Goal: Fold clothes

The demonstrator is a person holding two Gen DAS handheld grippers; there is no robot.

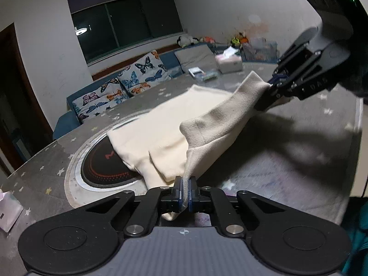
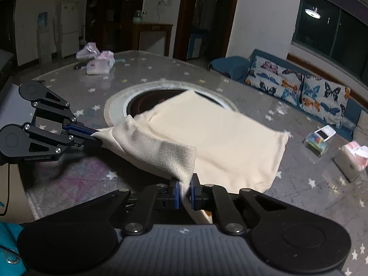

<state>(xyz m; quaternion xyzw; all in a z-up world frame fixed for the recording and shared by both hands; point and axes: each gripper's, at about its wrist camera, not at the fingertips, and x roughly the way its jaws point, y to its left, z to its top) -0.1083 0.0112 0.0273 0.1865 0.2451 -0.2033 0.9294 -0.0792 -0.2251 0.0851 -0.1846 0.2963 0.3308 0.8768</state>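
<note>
The cream garment (image 2: 214, 142) lies mostly flat on the star-patterned counter (image 2: 299, 184), over the round inset, its near edge lifted by the left gripper (image 1: 185, 192) and right gripper (image 2: 185, 194), fingers clamped on corners, so folding looks barely begun; its underside and earlier folds stay hidden.

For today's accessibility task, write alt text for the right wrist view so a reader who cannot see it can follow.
Two handheld grippers, the right gripper in front and the left gripper at far left, each pinch the near edge of a cream garment, lifting it. The rest lies on a grey star-patterned table, partly covering a round black cooktop.
</note>
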